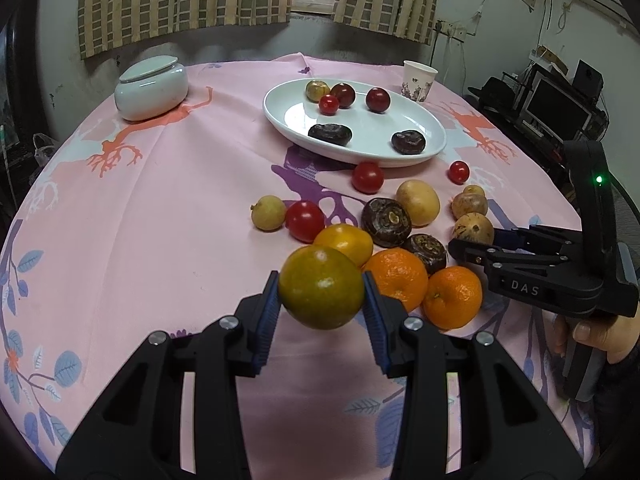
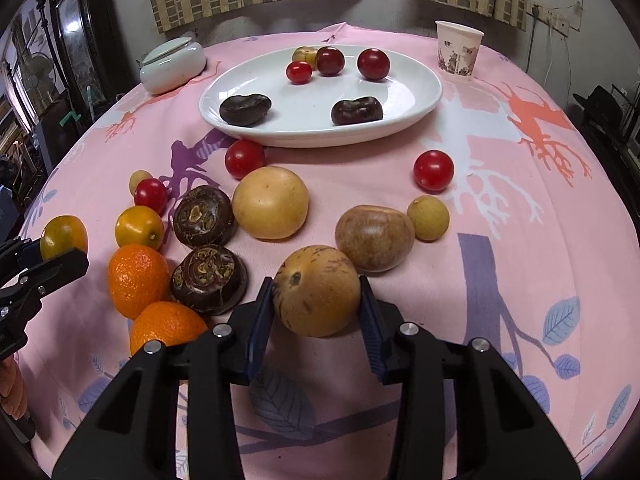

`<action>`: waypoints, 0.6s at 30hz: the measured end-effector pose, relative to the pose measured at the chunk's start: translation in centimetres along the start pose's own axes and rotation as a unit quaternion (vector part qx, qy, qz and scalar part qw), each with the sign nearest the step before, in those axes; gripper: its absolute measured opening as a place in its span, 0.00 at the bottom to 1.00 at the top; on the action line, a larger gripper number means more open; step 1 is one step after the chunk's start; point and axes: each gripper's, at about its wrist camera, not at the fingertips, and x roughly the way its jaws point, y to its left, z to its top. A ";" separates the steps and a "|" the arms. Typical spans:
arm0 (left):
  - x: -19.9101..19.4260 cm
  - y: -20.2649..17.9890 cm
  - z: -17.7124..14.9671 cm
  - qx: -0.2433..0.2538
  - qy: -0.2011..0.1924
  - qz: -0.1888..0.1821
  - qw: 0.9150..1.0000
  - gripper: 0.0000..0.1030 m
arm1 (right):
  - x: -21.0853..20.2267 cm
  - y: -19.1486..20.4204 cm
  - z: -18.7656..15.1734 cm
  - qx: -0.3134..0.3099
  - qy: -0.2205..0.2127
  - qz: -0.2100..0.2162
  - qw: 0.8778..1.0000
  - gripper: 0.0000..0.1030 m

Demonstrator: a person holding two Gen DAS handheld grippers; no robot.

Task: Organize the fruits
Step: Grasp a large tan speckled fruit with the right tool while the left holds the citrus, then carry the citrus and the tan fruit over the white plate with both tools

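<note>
My left gripper (image 1: 321, 294) is shut on a greenish-yellow citrus (image 1: 321, 287), held just above the pink cloth; it also shows in the right wrist view (image 2: 63, 237). My right gripper (image 2: 317, 296) is shut on a tan speckled fruit (image 2: 317, 290) that rests on the cloth. A white oval plate (image 1: 400, 148) holds small red fruits and two dark water chestnuts. Loose on the cloth lie two oranges (image 1: 397, 277), a yellow citrus (image 1: 343, 241), cherry tomatoes (image 1: 305, 220), dark water chestnuts (image 1: 386, 222) and several tan fruits (image 2: 270, 202).
A white lidded jar (image 1: 151, 89) stands at the back left. A paper cup (image 1: 418, 81) stands behind the plate at the right. The round table's edge curves away on both sides. Curtains and a wall lie behind.
</note>
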 end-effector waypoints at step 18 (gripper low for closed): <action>0.2 0.0 0.0 0.000 -0.002 0.004 1.000 0.39 | -3.2 -0.6 -1.3 -0.015 -0.022 -0.003 1.000 0.39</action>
